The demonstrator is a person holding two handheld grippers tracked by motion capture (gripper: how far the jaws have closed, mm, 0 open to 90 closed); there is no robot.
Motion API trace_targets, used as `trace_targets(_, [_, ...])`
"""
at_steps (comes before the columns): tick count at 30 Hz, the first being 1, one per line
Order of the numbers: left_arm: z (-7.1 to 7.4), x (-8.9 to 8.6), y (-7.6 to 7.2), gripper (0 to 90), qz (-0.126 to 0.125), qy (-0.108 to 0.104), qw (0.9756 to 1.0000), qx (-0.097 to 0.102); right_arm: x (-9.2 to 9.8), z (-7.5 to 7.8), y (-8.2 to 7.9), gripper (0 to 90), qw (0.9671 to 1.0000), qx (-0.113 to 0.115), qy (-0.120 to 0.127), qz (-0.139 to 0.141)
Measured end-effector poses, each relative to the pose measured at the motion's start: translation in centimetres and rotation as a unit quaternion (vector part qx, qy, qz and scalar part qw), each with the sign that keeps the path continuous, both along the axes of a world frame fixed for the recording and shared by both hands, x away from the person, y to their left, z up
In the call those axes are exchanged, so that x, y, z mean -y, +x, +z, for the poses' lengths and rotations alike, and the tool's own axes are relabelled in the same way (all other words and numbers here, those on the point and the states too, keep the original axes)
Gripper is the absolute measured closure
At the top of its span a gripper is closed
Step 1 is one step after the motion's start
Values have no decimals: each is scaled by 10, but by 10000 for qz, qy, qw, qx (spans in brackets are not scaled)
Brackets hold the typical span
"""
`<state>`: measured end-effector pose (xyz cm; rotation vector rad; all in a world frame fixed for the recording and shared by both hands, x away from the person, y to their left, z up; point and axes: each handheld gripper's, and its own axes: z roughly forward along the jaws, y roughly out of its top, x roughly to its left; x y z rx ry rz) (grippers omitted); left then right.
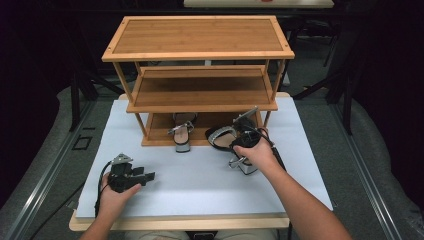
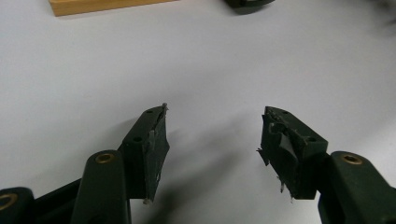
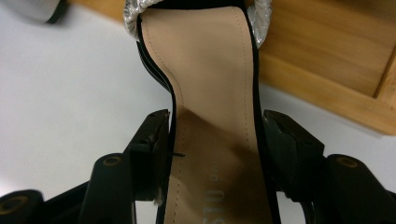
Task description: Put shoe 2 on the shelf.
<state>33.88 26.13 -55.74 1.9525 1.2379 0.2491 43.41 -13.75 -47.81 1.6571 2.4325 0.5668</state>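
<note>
Sandal [image 3: 210, 93], clamped across its insole by the right gripper [image 1: 246, 136] before the rack's [image 1: 200, 37] bottom shelf, apparently awaited sliding in beside its mate [image 1: 183, 131], while the left gripper [image 1: 131, 176] rested wide open, empty, near-left.

The sandal [image 3: 210, 93] is cut off at its toe (and its heel) by the frame's edges.

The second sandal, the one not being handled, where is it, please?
In the high view, the sandal sits on the rack's bottom shelf, left of centre, heel overhanging the front edge.
</note>
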Motion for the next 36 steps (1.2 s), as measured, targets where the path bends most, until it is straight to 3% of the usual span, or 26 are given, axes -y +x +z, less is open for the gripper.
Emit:
trace_targets(3, [0, -1, 0, 409, 4, -10, 10000, -7, -3, -6, 9, 420, 9996, 14, 134, -240])
trace_targets(5, [0, 0, 0, 409, 0, -10, 10000, -7, -5, -9, 13, 418, 9990, -121, 308, -293])
trace_targets(7, [0, 1, 0, 409, -5, -11, 10000, -20, -13, -13, 13, 416, 9992, 31, 86, -398])
trace_targets(9, [0, 2, 0, 409, -20, 4, 10000, -12, -19, -18, 13, 410, 9997, -85, 6, -234])
trace_targets(12, [-1, 2, 0, 408, -18, -2, 10000, -11, -23, -20, 11, 397, 9995, 90, -216, -230])
trace_targets(15, [-1, 0, 0, 408, -3, -14, 10000, -37, -19, -15, 10, 372, 9998, 48, -27, -177])
trace_targets(17, [-1, 0, 0, 408, -1, -16, 10000, -36, -17, -7, 6, 364, 9998, 181, 73, -78])
trace_targets(20, [-1, 1, 0, 408, -5, -25, 10000, -29, -12, 7, -3, 363, 9991, 386, 191, -6])
trace_targets(23, [-1, 0, 0, 408, -9, -24, 10000, -28, -5, 20, -16, 369, 9975, 505, 422, 249])
trace_targets(24, [-1, 0, 0, 408, -7, -23, 10000, -33, 2, 26, -26, 397, 9962, 662, 397, 400])
trace_targets(25, [-1, 0, 0, 408, -2, -24, 10000, -34, 5, 30, -30, 408, 9956, 626, 498, 483])
trace_targets(26, [-1, 0, 0, 407, 0, -26, 10000, -36, 8, 32, -35, 416, 9951, 812, 316, 461])
trace_targets(29, [-1, 1, 0, 408, 8, -21, 10000, -31, 23, 39, -51, 448, 9919, 951, 447, 711])
trace_targets(30, [-2, 1, 0, 408, 10, -16, 10000, -31, 30, 40, -59, 451, 9889, 1105, 513, 851])
trace_targets(32, [-1, 2, 0, 408, 2, 0, 10000, -39, 39, 38, -67, 453, 9873, 1159, 571, 924])
trace_targets(36, [-2, 3, 0, 408, -1, -1, 10000, -49, 53, 20, -82, 462, 9877, 1103, 431, 1024])
